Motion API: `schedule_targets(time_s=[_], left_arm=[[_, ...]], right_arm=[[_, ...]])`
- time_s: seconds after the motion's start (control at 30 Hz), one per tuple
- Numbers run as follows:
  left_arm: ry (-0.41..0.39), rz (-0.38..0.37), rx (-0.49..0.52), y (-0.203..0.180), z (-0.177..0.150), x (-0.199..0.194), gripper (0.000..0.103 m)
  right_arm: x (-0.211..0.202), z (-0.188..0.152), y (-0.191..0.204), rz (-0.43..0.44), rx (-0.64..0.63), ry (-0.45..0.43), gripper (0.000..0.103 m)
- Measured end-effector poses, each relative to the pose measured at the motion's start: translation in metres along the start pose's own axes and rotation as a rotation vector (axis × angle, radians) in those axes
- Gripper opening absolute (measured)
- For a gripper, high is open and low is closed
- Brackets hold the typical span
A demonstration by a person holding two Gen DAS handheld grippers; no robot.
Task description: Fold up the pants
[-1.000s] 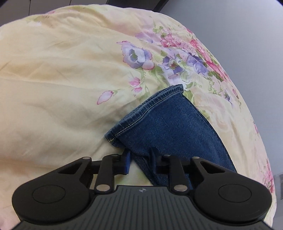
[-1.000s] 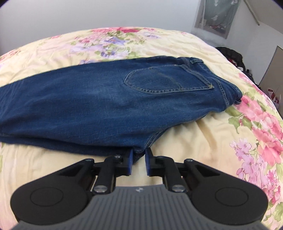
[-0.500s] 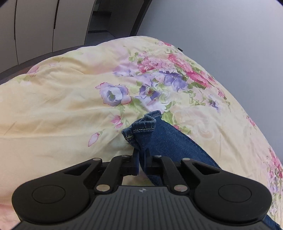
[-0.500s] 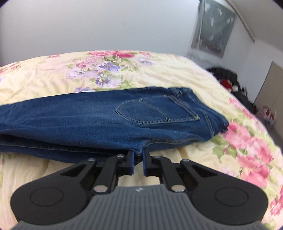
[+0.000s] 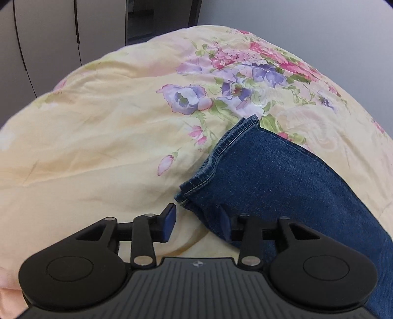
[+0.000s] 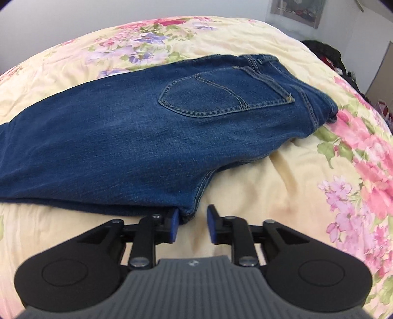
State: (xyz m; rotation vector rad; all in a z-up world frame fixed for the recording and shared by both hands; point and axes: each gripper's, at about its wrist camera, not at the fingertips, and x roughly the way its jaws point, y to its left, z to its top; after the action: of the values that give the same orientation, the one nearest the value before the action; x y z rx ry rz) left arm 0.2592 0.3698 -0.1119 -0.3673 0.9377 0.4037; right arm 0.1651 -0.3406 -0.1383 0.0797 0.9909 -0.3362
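Denim pants (image 6: pixel 137 137) are laid lengthwise on the floral bed (image 5: pixel 103 137). Both the left gripper (image 5: pixel 197 224) and right gripper (image 6: pixel 191 225) have just been opened, nothing pinched. Stacked legs may be shifted apart if brushed.

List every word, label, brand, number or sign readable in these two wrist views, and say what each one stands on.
No readable text in either view.
Left gripper: a small pale emblem on its ribbed body, a mark, not letters.
Right gripper: the same kind of emblem, too small to read.
Jeans: back pocket shows stitching only, no legible label.
Wall picture: too blurred to read.
Floral bedspread: printed flowers, no words.
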Motion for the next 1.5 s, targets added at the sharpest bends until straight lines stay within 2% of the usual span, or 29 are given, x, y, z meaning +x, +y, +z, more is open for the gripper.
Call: schedule_targets(time_s=[0.1,0.13,0.37,0.47,0.53,0.63,0.8,1.0,1.17,1.27,1.33,1.4,1.5], left_arm=[[-0.045,0.012,0.116,-0.013,-0.008,-0.026,0.048],[-0.067,-0.010,0.175,-0.022,-0.012,-0.036,0.048],[-0.073,-0.277,0.498,-0.119,-0.052,-0.081,0.041],[-0.081,-0.329,0.631,-0.166,-0.083,-0.080,0.041],[-0.078,-0.342,0.692,-0.190,-0.104,-0.072,0.041],[-0.064,-0.325,0.748,-0.213,-0.126,-0.051,0.039],[-0.004,-0.238,0.793,-0.213,-0.142,-0.018,0.031],[0.024,-0.220,0.792,-0.208,-0.141,-0.010,0.031],[-0.019,-0.250,0.749,-0.204,-0.122,-0.028,0.032],[-0.035,-0.238,0.655,-0.188,-0.098,-0.031,0.038],[-0.049,-0.226,0.570,-0.168,-0.081,-0.032,0.047],[-0.052,-0.222,0.454,-0.141,-0.065,-0.034,0.053],[-0.039,-0.242,0.266,-0.093,-0.049,-0.033,0.055]], right_arm=[[-0.027,-0.010,0.010,0.016,-0.056,-0.068,0.023],[-0.035,-0.011,0.013,0.042,-0.075,-0.092,0.023],[-0.048,0.002,0.073,0.259,-0.198,-0.205,0.021],[-0.036,0.007,0.107,0.325,-0.240,-0.215,0.019],[-0.024,0.009,0.129,0.349,-0.255,-0.204,0.012],[-0.005,0.007,0.152,0.358,-0.272,-0.188,0.011],[0.028,-0.002,0.157,0.343,-0.291,-0.127,0.009],[0.036,-0.001,0.154,0.346,-0.299,-0.108,0.007],[0.018,0.017,0.154,0.400,-0.273,-0.145,0.010],[0.015,0.034,0.167,0.427,-0.295,-0.167,0.010],[0.017,0.046,0.180,0.436,-0.320,-0.179,0.010],[0.021,0.055,0.192,0.445,-0.337,-0.188,0.010],[0.031,0.066,0.213,0.469,-0.357,-0.178,0.010]])
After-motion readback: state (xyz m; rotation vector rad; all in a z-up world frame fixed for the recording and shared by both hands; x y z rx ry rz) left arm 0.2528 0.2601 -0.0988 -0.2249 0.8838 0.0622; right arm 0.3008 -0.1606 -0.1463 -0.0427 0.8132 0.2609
